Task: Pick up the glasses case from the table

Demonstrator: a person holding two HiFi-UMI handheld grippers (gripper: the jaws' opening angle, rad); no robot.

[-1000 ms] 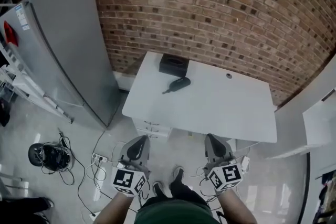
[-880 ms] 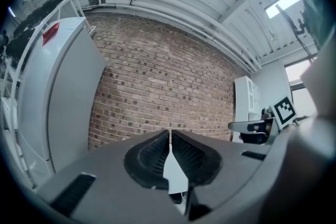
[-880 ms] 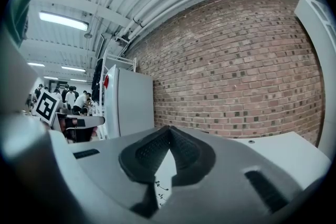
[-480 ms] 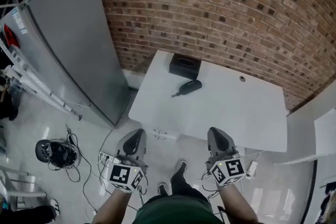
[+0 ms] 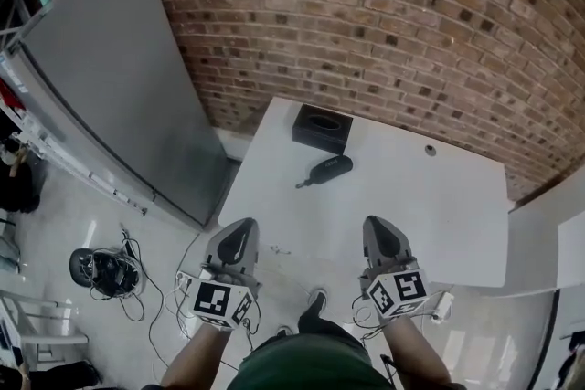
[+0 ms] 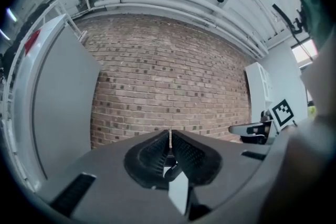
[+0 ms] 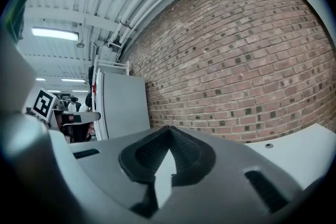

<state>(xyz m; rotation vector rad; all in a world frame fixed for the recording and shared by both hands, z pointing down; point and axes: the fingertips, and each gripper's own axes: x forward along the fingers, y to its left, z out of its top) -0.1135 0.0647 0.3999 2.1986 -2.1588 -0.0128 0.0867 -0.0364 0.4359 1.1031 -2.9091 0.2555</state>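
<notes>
The glasses case (image 5: pixel 329 169), a dark oblong pouch with a short strap, lies on the white table (image 5: pixel 430 215) towards its far left. My left gripper (image 5: pixel 243 224) and right gripper (image 5: pixel 376 222) are held side by side at the table's near edge, well short of the case. Both point level towards the brick wall. In the left gripper view the jaws meet at their tips (image 6: pixel 169 135) with nothing between them. The right gripper's jaws (image 7: pixel 169 129) are likewise shut and empty. Each gripper shows at the edge of the other's view.
A black box (image 5: pixel 322 128) stands just behind the case at the table's far edge. A tall grey cabinet (image 5: pixel 110 78) stands on the left and a brick wall (image 5: pixel 384 14) behind. Cables and a dark helmet-like thing (image 5: pixel 99 271) lie on the floor at left.
The table and case have come nearer and lower in the head view. Both grippers have moved forward to the table's near edge, still shut.
</notes>
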